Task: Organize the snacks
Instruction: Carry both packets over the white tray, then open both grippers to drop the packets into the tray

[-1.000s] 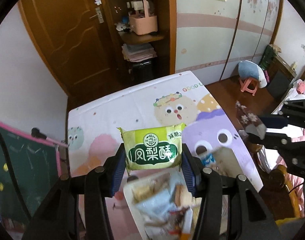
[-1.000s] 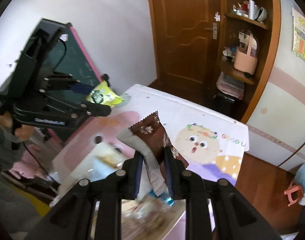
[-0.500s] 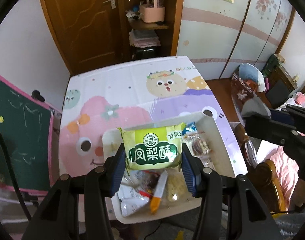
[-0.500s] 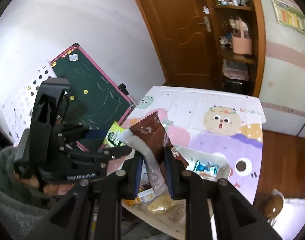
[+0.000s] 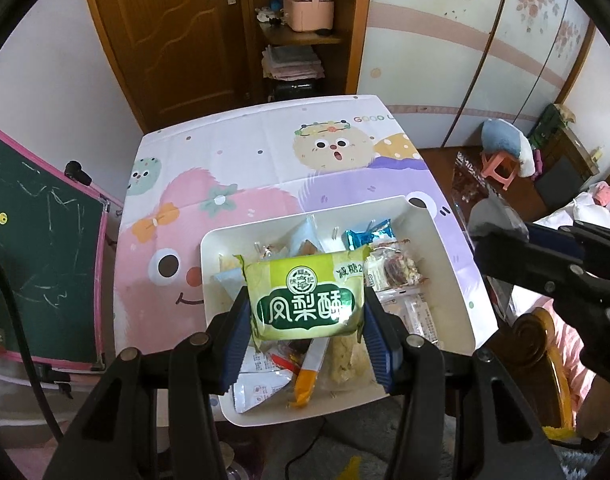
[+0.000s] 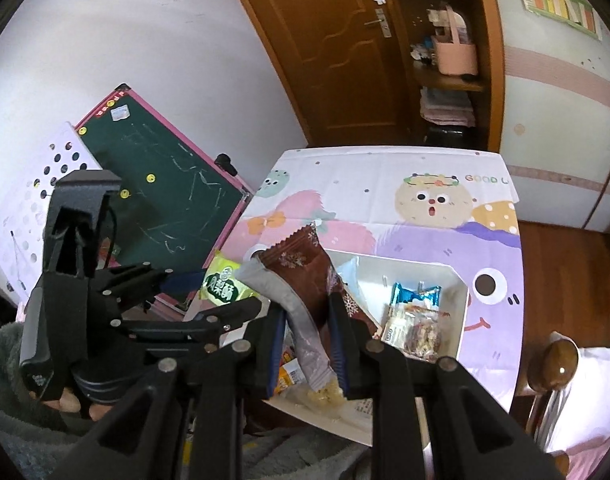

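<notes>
Left gripper [image 5: 307,322] is squeezing the green pastry pack [image 5: 305,300] flat between its pads, hanging over the white bin [image 5: 445,248] of mixed snacks [image 5: 393,272]. Looks like the drop-off step; next it's needing a lower and release.

Right gripper [image 6: 307,340] is pinching the brown wrapper [image 6: 301,272] over the same bin [image 6: 461,312], so they're probably crowding each other. Chalkboard [image 6: 165,200] is leaning beside the table [image 6: 385,184].
</notes>
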Demonstrator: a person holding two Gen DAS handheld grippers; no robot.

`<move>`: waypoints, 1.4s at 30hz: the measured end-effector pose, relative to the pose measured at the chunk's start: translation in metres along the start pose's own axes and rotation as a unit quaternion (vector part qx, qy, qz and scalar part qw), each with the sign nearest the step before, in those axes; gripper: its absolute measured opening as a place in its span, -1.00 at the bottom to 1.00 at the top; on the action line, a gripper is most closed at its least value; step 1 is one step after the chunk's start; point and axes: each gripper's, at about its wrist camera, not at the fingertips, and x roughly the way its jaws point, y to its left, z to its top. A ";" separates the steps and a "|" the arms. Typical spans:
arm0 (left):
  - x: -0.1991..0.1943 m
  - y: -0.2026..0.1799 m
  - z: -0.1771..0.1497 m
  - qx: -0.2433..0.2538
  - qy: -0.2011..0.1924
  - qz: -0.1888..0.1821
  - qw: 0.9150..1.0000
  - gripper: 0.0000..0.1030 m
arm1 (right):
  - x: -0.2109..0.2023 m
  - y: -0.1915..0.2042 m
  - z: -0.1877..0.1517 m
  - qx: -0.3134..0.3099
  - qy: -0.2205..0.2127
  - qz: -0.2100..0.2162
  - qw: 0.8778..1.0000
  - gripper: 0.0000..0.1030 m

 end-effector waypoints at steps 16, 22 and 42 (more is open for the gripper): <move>-0.001 0.004 0.001 -0.006 -0.008 0.010 1.000 0.84 | 0.014 0.001 0.002 0.028 0.017 -0.050 0.998 -0.26; 0.002 0.006 -0.001 -0.019 0.005 0.015 1.000 0.84 | 0.010 0.004 0.003 0.029 0.011 -0.063 0.998 -0.22; -0.034 0.008 -0.022 -0.090 -0.035 0.057 0.994 0.85 | -0.016 0.014 -0.014 0.035 -0.025 -0.109 0.993 0.07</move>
